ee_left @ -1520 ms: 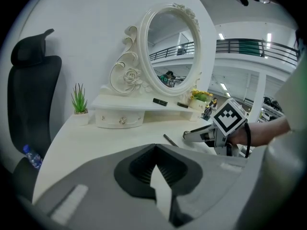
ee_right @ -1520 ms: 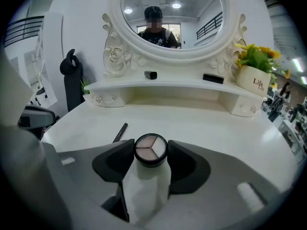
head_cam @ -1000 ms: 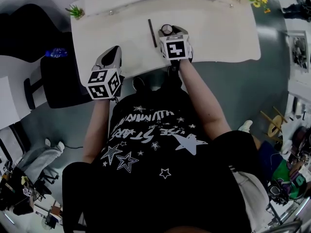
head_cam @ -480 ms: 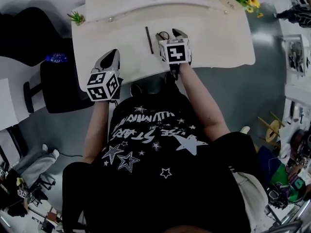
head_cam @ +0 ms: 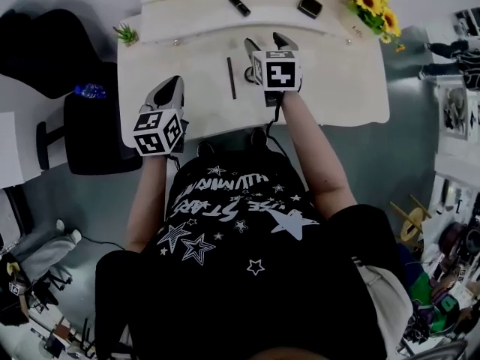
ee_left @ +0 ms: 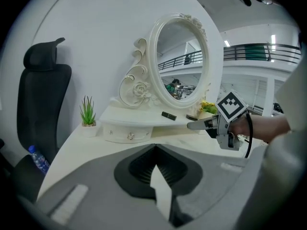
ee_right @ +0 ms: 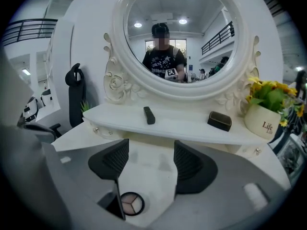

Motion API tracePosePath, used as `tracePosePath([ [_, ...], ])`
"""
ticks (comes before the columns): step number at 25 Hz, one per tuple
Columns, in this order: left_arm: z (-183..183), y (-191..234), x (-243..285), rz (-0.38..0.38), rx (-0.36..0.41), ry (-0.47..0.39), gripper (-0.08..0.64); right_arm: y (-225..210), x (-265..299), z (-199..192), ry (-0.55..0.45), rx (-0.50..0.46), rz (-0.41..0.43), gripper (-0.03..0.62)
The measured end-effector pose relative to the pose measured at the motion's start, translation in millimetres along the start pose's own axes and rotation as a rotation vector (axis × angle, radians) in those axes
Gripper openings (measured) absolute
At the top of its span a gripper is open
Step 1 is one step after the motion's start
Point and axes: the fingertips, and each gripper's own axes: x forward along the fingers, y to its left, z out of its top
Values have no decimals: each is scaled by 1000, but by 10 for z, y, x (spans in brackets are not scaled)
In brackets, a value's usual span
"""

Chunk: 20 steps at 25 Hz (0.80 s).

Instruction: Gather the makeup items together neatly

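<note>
My right gripper (head_cam: 265, 42) (ee_right: 151, 159) is open over the white dressing table (head_cam: 337, 88), with nothing between its fingers. Just below its left jaw lies an open round eyeshadow compact (ee_right: 130, 204) (head_cam: 250, 73), lid standing up. A dark pencil (head_cam: 231, 77) lies on the table to the left of it. On the raised shelf (ee_right: 182, 128) under the mirror are a black lipstick (ee_right: 149, 115) (head_cam: 240, 6) (ee_left: 168, 115) and a flat black compact case (ee_right: 219, 120) (head_cam: 309, 6). My left gripper (head_cam: 171, 88) (ee_left: 153, 150) is shut and empty near the table's front left edge.
An oval white-framed mirror (ee_right: 177, 37) stands at the back. A pot of yellow flowers (ee_right: 266, 121) (head_cam: 371, 4) is at the shelf's right end, a small green plant (ee_left: 87, 114) (head_cam: 127, 32) at the left. A black chair (ee_left: 41, 95) with a bottle (ee_left: 36, 157) stands left of the table.
My right gripper has moved farther over the table toward the shelf, so the open compact now lies beneath its jaws. The left gripper has stayed in place.
</note>
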Motion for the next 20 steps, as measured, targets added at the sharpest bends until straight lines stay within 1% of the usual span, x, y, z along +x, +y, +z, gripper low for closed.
tracePosePath([
  [6,154,70,93,44,-14,-25,0,-3,188,318,-27,-33,45,314],
  [11,233,117,172,68,-27,-36,0,14,376,500,-28,-58,72,309],
  [17,244,186,225,96,-44,-31,0,55,585,587,-6,-71,101,284],
  [20,229,224,228,109,-53,-26,0,85,679,594,1,-79,115,256],
])
